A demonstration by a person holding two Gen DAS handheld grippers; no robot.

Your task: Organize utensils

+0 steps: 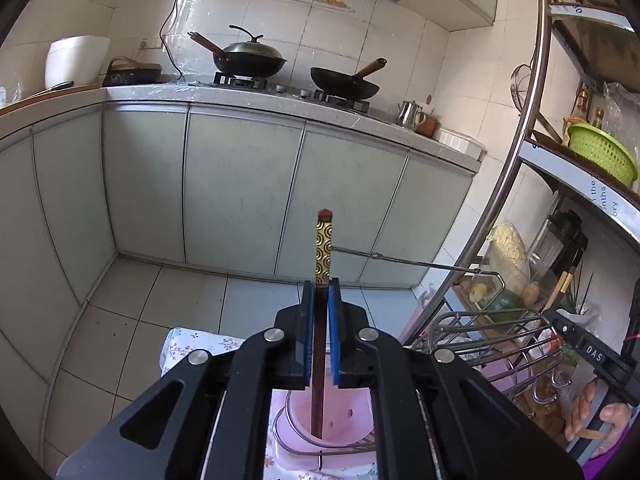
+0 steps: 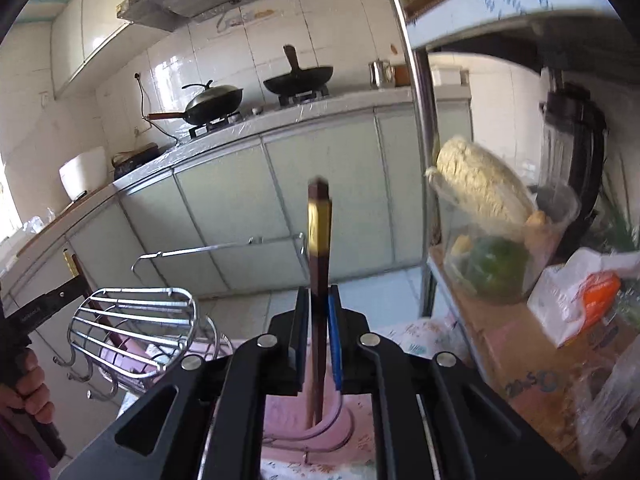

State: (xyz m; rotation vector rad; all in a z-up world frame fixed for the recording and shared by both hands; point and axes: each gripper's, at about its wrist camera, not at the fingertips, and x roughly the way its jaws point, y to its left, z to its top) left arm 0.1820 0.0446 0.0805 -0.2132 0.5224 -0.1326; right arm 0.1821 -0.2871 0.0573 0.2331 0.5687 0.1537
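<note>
A dark brown chopstick (image 1: 323, 280) stands upright in the left gripper (image 1: 321, 292), its long axis running straight up along the fingers, decorated end on top. That upper stretch carries a gold band printed with dark concentric circles and ends in a small red cap; the plain dark shaft passes down between the blue pads (image 1: 334, 320), which pinch it from both sides, and its lower end dips into a pink plastic holder (image 1: 344, 420) ringed by a wire loop just below the gripper.

The right gripper (image 2: 319, 300) clamps a second chopstick (image 2: 319, 264) the same way: upright, gold-banded section above the jaws, dark tip on top, shaft squeezed between the two pads and reaching down to a pink holder (image 2: 288, 412) beneath. This view is softened by blur, so the gold band's pattern cannot be read.

Beside the holders stands a chrome wire rack (image 2: 136, 320) with hooks along its lower edge, on a floral-print cloth (image 1: 192, 344). In the left wrist view the other tool's black body shows the white letters "DAS" (image 1: 594, 353), held by a hand (image 1: 600, 416).

To the right, a steel shelving unit (image 1: 532, 80) holds a green plastic basket (image 1: 600, 152), a bag of dried noodles (image 2: 480, 184), and a black blender (image 2: 572, 152); a shelf edge bears partial words, "the" and "onths".

Across the tiled floor, two black woks (image 1: 344, 80) sit on a gas hob beside a white rice cooker (image 1: 74, 60).
</note>
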